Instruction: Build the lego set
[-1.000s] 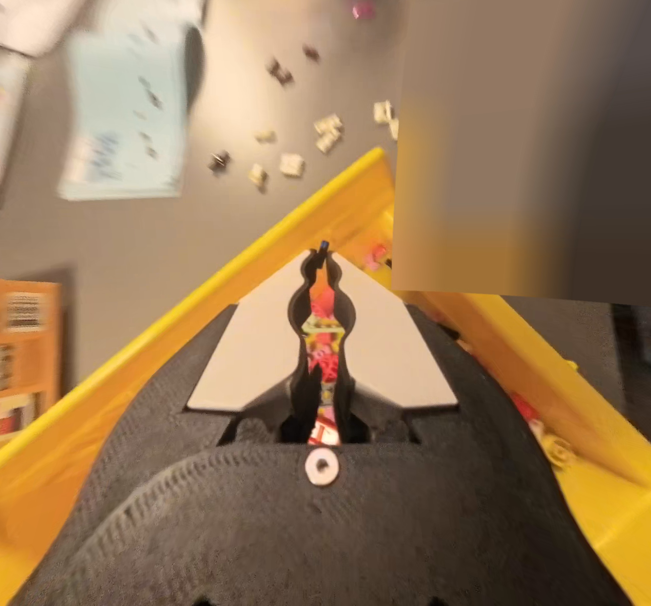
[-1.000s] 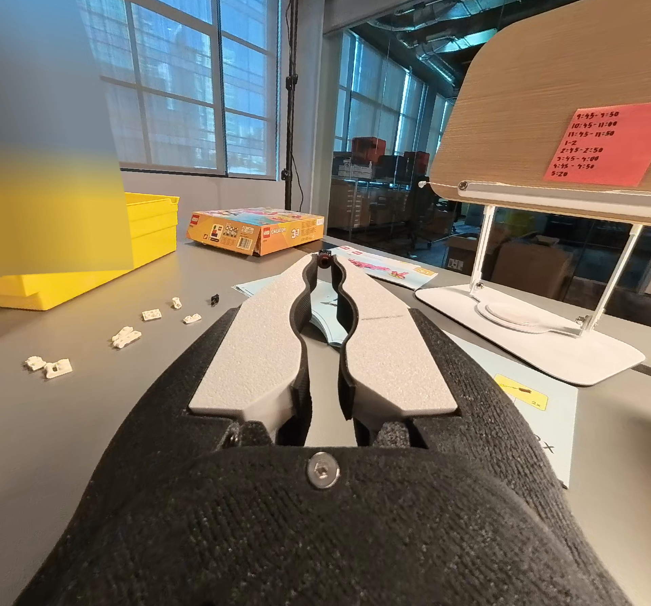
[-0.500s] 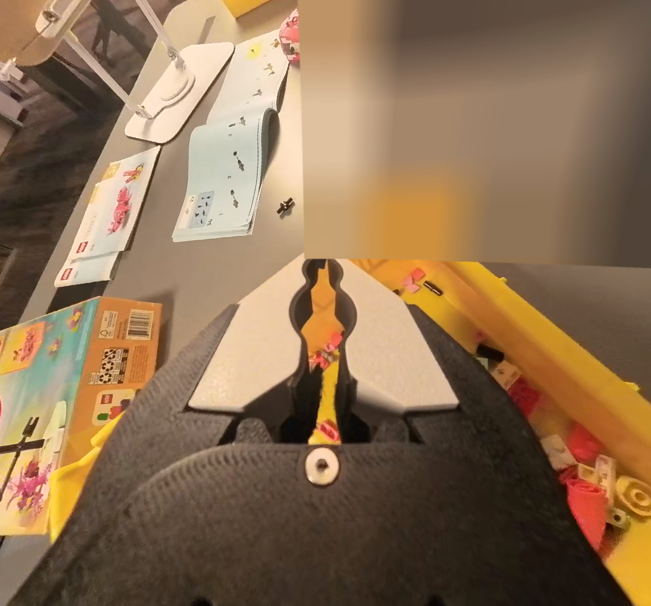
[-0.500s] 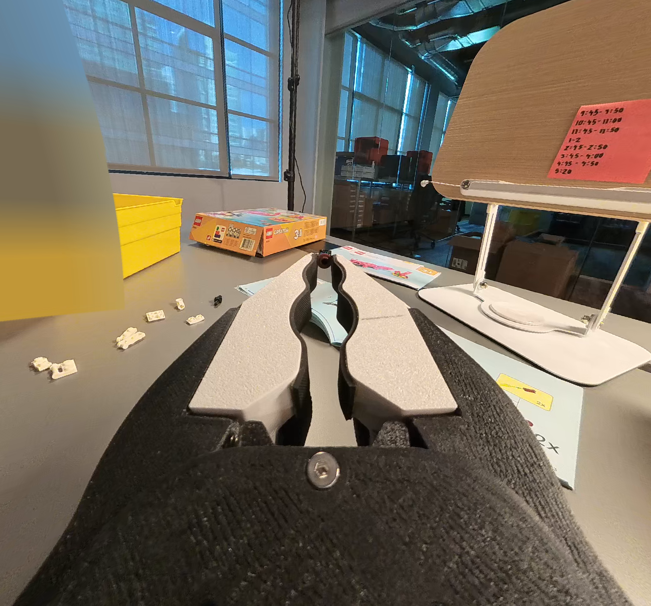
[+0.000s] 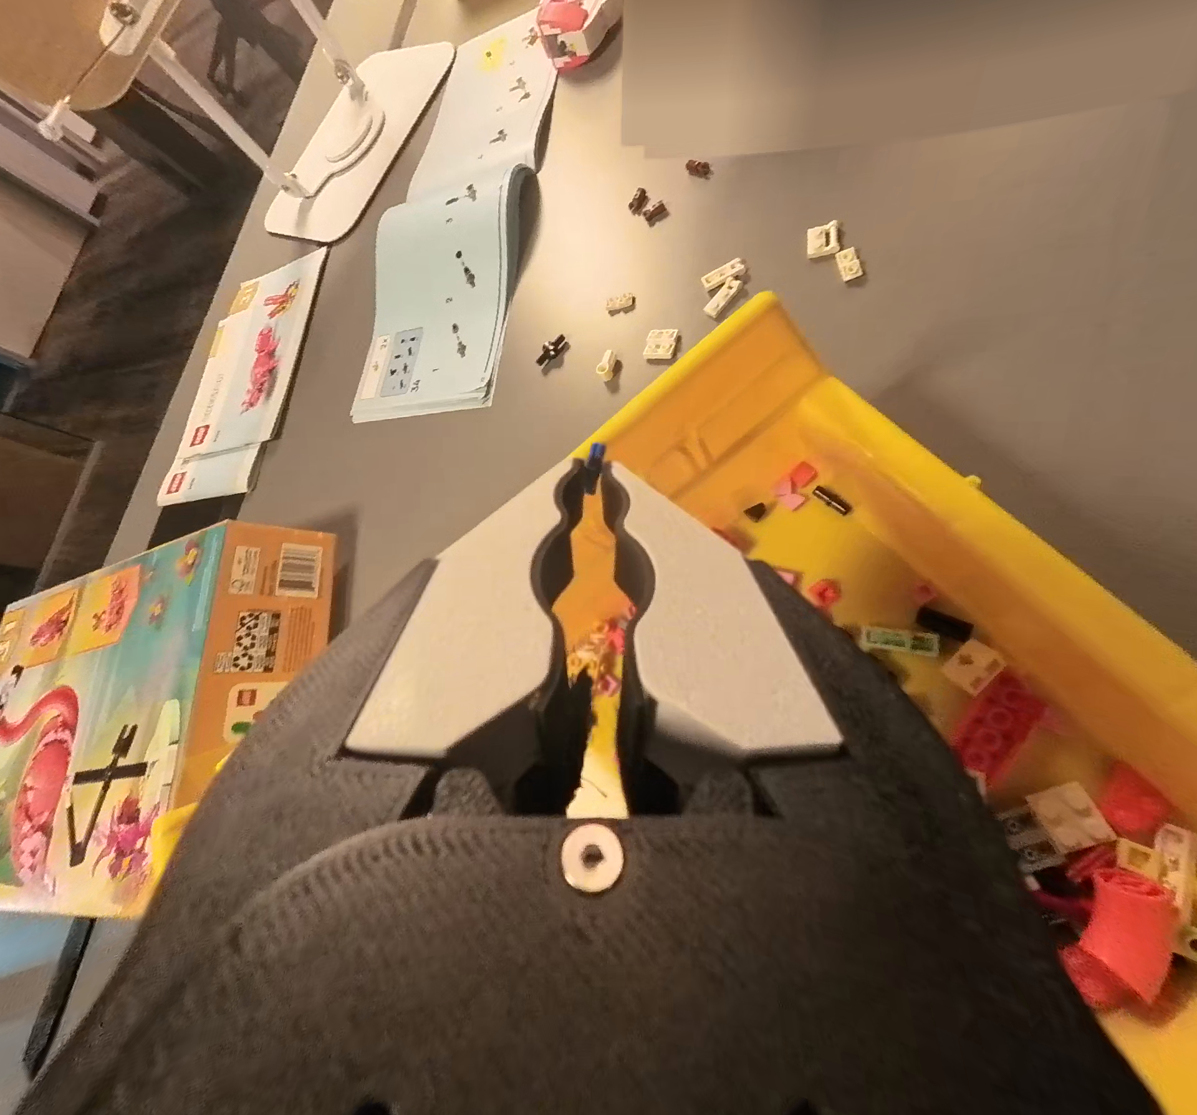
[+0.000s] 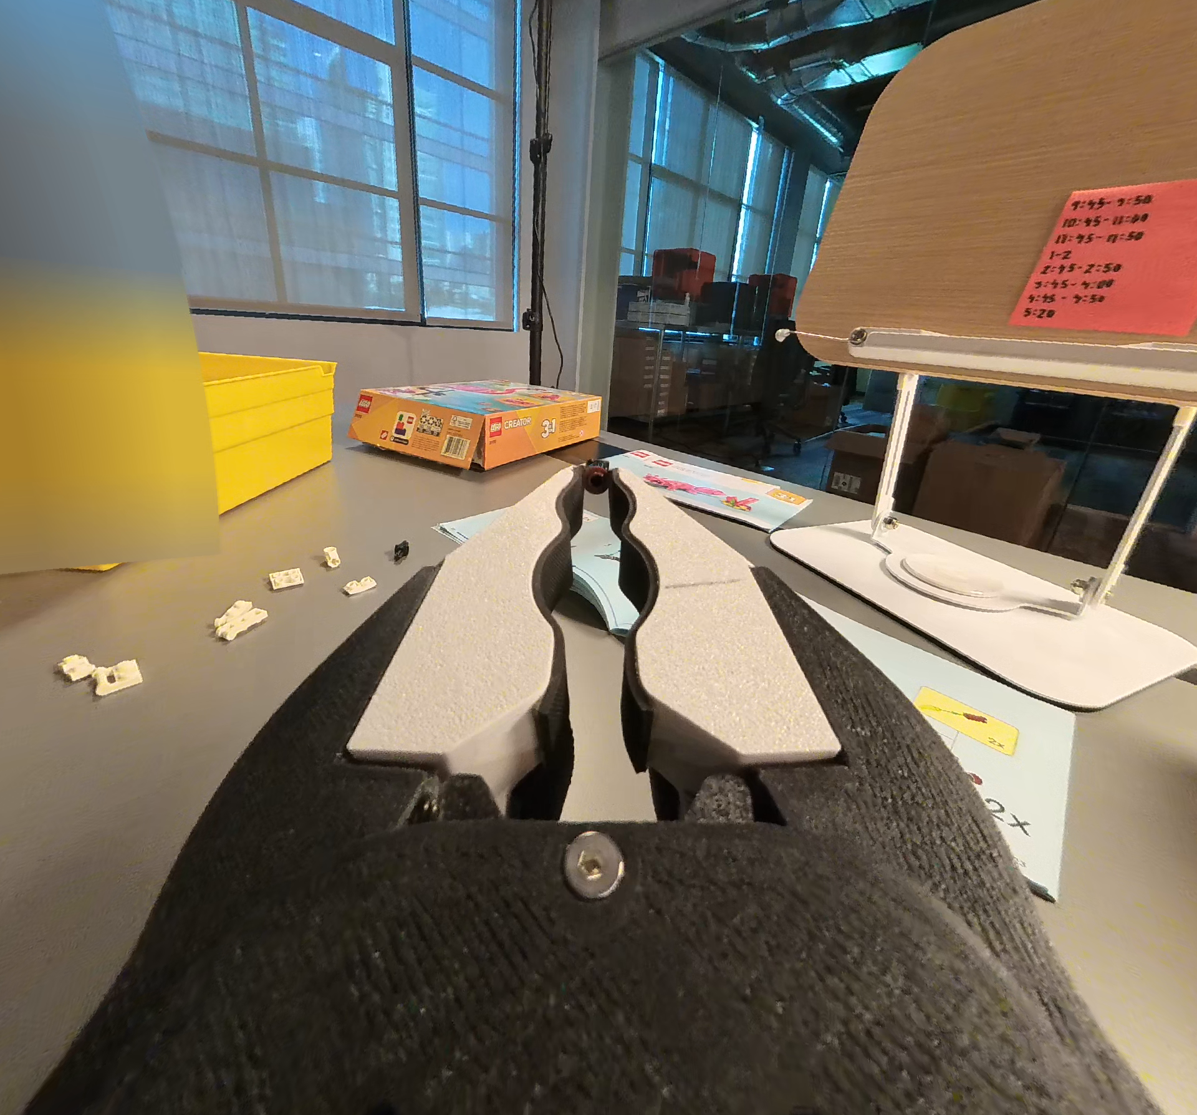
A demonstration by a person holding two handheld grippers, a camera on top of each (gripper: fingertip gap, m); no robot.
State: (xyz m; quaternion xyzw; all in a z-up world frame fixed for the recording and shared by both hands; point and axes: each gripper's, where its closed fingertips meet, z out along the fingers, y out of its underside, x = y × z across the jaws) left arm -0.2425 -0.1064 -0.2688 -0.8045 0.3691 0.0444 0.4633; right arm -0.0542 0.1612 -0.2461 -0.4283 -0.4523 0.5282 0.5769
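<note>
left wrist view: hand-held gripper pinching tiny blue peg over glossy yellow bin

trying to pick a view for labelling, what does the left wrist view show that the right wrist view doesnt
Only the left: inside of the yellow bin with pink, white and black bricks, a pink and white model, and the left gripper shut on a small blue piece.

Only the right: windows, a red note, and the right gripper pinching a dark red piece.

Both: grey table, toy box, booklets, white stand, loose white pieces.
</note>
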